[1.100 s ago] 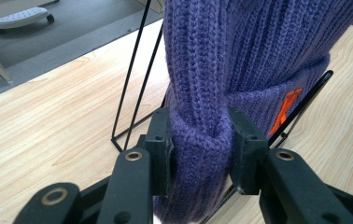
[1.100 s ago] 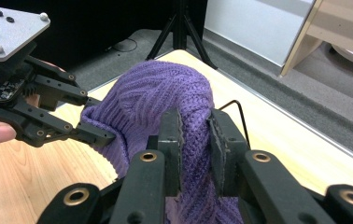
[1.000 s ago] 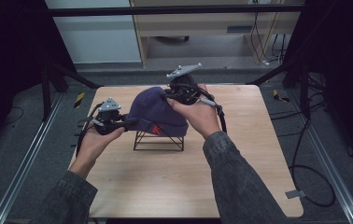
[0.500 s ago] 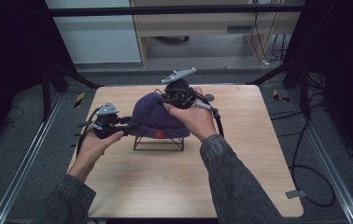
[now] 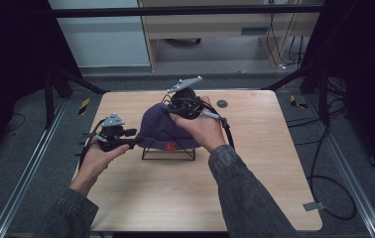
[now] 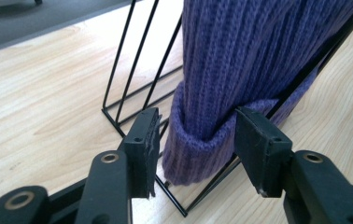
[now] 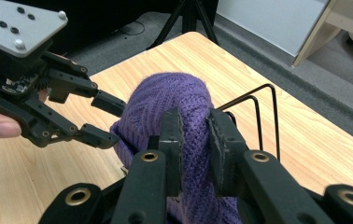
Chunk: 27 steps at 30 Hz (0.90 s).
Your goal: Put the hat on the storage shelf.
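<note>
A purple knit beanie (image 5: 158, 126) with a red mark on its cuff is draped over a black wire rack (image 5: 168, 154) in the middle of the wooden table. My right gripper (image 7: 194, 140) is shut on a fold of the knit (image 7: 165, 100) at the beanie's top far side. My left gripper (image 6: 198, 140) is at the left end of the rack (image 6: 128, 79). Its jaws have just been opening and now stand on either side of the folded cuff (image 6: 198, 154) without squeezing it. From the right gripper view, the left gripper (image 7: 107, 119) reaches the beanie's side.
The table (image 5: 255, 188) has bare wood to the right and in front of the rack. A small dark disc (image 5: 221, 103) lies near the far edge. Black frame legs and cables stand around the table, with a shelf unit behind.
The left gripper's jaws have spread apart off the cuff and dropped slightly. The beanie now sits lower over the rack. The right hand has hardly moved.
</note>
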Each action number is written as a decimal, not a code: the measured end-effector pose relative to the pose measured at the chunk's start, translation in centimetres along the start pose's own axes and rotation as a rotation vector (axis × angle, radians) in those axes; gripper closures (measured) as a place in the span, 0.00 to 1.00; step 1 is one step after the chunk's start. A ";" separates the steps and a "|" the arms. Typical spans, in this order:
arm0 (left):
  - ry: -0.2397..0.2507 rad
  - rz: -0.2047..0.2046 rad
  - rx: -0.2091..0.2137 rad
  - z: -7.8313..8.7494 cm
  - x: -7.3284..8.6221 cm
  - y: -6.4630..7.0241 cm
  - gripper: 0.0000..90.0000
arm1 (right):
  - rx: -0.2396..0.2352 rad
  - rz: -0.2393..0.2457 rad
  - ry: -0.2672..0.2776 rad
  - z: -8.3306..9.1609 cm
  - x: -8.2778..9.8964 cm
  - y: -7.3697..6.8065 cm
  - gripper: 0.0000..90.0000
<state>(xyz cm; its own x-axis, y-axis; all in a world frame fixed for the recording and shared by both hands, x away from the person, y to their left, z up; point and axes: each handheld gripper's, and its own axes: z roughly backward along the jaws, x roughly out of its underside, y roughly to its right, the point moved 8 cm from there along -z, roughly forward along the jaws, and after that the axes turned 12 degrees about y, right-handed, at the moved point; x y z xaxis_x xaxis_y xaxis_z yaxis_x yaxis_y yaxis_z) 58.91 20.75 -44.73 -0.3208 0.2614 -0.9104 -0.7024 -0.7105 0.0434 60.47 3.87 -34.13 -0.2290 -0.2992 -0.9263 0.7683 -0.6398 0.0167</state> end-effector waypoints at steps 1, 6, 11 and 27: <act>-0.009 -0.003 0.002 -0.1 0.2 0.0 0.56 | -0.001 0.000 0.000 0.0 0.0 0.0 0.86; -0.039 -0.006 -0.001 -0.5 1.0 0.1 0.63 | -0.005 -0.008 0.004 -0.1 0.1 -0.1 0.86; -0.070 -0.030 -0.019 -0.5 1.3 0.0 0.78 | -0.008 -0.012 0.005 -0.3 0.3 -0.2 0.86; -0.083 -0.017 -0.050 -0.5 2.7 -0.5 0.86 | -0.027 -0.021 -0.049 -0.9 2.5 -0.5 0.85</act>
<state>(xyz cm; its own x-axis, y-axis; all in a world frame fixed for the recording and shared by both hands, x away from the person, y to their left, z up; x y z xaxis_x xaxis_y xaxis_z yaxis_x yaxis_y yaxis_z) 58.66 21.47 -47.44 -0.3619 0.3255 -0.8736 -0.6759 -0.7370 0.0055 60.02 4.05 -36.79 -0.2737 -0.3212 -0.9066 0.7788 -0.6271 -0.0129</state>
